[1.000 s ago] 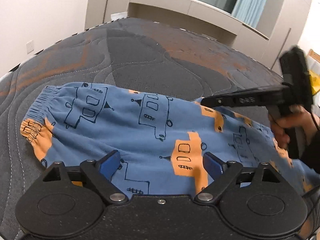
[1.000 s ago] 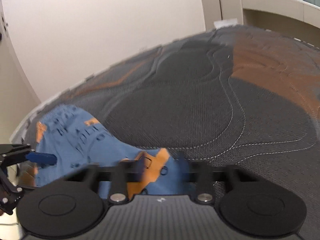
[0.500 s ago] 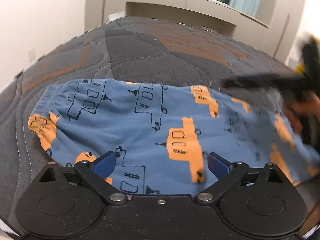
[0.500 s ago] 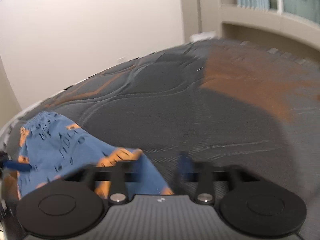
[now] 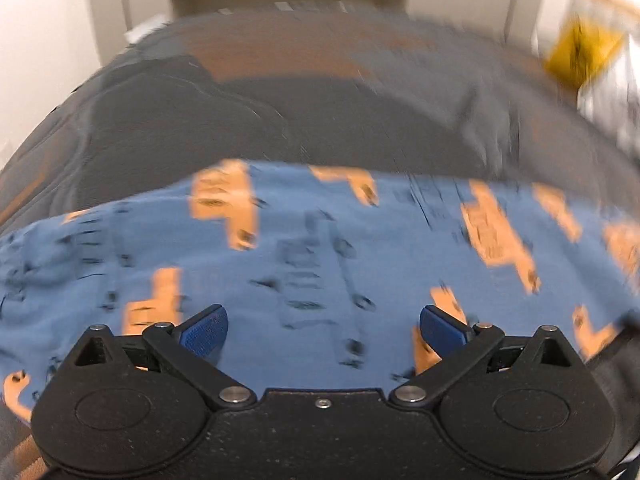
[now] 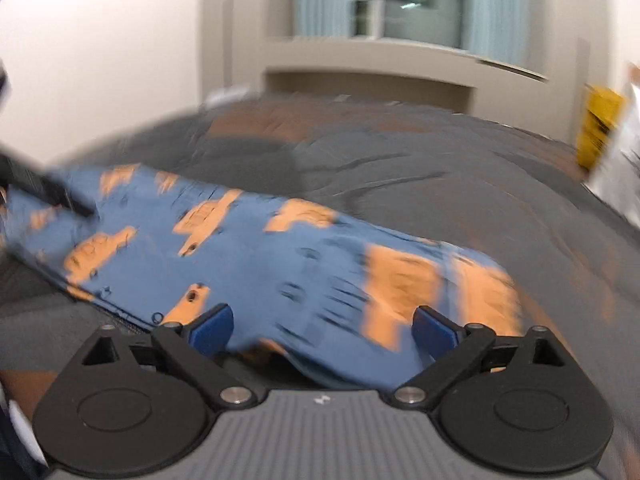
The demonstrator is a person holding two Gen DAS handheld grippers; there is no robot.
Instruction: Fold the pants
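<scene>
Spread across a dark quilted bedcover (image 5: 168, 120), flat and long: blue pants (image 5: 304, 248) printed with orange trucks, long axis running side to side before the window wall (image 6: 408, 4), hem end nearest the right gripper (image 6: 322, 326). Released moments ago: right jaws just swung wide from a pinch, cloth below but unpressed. Left gripper (image 5: 322, 328) likewise spread wider, empty over mid-leg. Probably repositioning for the next fold.

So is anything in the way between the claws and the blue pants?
No. The pants lie bare on the bed cover, right under the open left claw and open right claw; nothing visible lies between.
</scene>
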